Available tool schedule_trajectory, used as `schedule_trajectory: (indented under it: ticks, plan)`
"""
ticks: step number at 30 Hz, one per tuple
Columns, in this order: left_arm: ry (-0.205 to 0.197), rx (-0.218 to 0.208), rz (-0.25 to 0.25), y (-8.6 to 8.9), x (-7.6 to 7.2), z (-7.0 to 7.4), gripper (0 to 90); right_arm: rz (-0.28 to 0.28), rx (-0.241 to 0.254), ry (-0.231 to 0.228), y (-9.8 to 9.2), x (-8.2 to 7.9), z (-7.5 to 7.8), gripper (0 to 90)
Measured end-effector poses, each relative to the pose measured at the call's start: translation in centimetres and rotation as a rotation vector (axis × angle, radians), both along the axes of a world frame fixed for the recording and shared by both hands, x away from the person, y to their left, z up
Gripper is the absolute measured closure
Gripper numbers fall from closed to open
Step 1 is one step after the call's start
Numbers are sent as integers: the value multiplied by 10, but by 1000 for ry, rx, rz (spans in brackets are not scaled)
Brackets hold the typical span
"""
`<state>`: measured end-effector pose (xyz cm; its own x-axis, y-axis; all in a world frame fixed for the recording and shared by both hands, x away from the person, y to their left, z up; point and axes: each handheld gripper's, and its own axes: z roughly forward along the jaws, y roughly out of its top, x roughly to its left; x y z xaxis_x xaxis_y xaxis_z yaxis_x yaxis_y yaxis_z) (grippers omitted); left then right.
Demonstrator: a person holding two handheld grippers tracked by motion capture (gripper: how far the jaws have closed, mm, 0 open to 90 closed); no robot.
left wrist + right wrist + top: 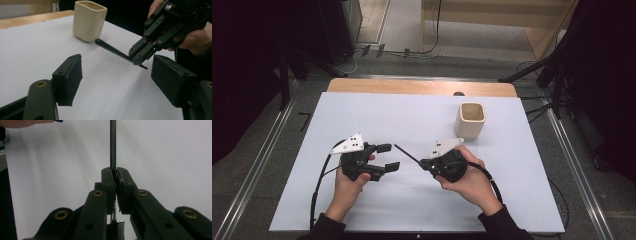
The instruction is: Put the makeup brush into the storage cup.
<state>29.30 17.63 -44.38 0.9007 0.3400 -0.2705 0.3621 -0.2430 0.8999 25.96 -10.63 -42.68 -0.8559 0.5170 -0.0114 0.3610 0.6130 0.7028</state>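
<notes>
Right gripper [424,163] is closed tight on a thin black stick [407,154], maybe a pen or a small brush; can't tell which. In the right gripper view its pads [109,180] press the stick [113,145] from both sides, and the stick goes straight out away from the gripper. In the left gripper view the stick's [112,50] rounded free end points toward the cream cup [89,20] and stops just short of it, w/ the shaft lifted above the white tabletop [37,45]. Left gripper [389,157] holds nothing: jaws approx. half open, pads [73,75] well apart, only bare tabletop between them. From the high view the cup [472,120] stands beyond the right gripper, toward the far edge; the left gripper is farther from the cup, on the other side of the stick, and its jaws face the stick w/o touching it.
</notes>
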Motion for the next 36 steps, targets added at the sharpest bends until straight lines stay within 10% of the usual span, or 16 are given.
schedule_trajectory:
  ticks: [8,36]
  plan:
    - [54,60,-37,-2,5,0,417,79,-38,-31,8,-5,-2,871]
    - [167,33,-187,0,14,0,766,175,-78,-108,12,-10,-5,871]
